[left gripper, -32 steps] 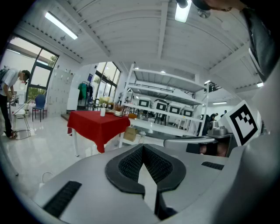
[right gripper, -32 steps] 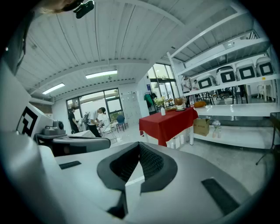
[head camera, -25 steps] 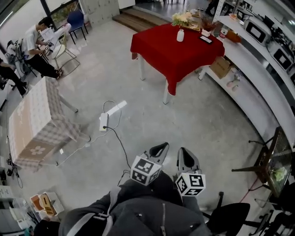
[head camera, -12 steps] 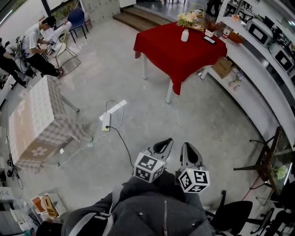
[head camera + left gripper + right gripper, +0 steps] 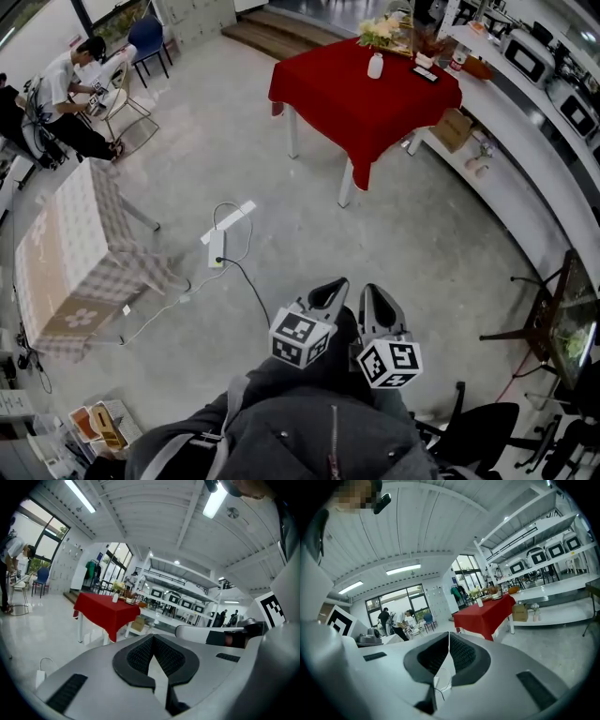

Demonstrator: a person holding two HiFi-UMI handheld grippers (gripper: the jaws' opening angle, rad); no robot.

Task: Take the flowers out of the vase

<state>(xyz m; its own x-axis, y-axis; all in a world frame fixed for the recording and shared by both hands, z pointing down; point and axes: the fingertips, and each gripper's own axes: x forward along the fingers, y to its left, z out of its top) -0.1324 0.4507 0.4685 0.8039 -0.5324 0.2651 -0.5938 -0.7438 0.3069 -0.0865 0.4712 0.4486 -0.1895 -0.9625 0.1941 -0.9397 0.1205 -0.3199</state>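
Observation:
A small white vase (image 5: pixel 375 66) stands on the red-clothed table (image 5: pixel 352 103) far across the room. A bunch of pale flowers (image 5: pixel 373 32) shows at the table's far edge, beside a basket. Whether the flowers stand in the vase I cannot tell. My left gripper (image 5: pixel 330 289) and right gripper (image 5: pixel 373 295) are held side by side close to my body, both pointing toward that table. Both are shut with nothing between the jaws. In the left gripper view the table (image 5: pixel 105 609) and vase (image 5: pixel 115 598) lie beyond the jaw tips. The right gripper view shows the same table (image 5: pixel 485 612) at a distance.
Grey floor lies between me and the table. A power strip with cables (image 5: pixel 214 246) lies on it to the left. A table with a checked cloth (image 5: pixel 75 244) stands further left, with people seated behind it (image 5: pixel 66 84). A long white counter (image 5: pixel 525 122) and a cardboard box (image 5: pixel 453 131) line the right.
Both grippers have edged forward together toward the red table, and the head view has shifted slightly. The jaws stay shut.

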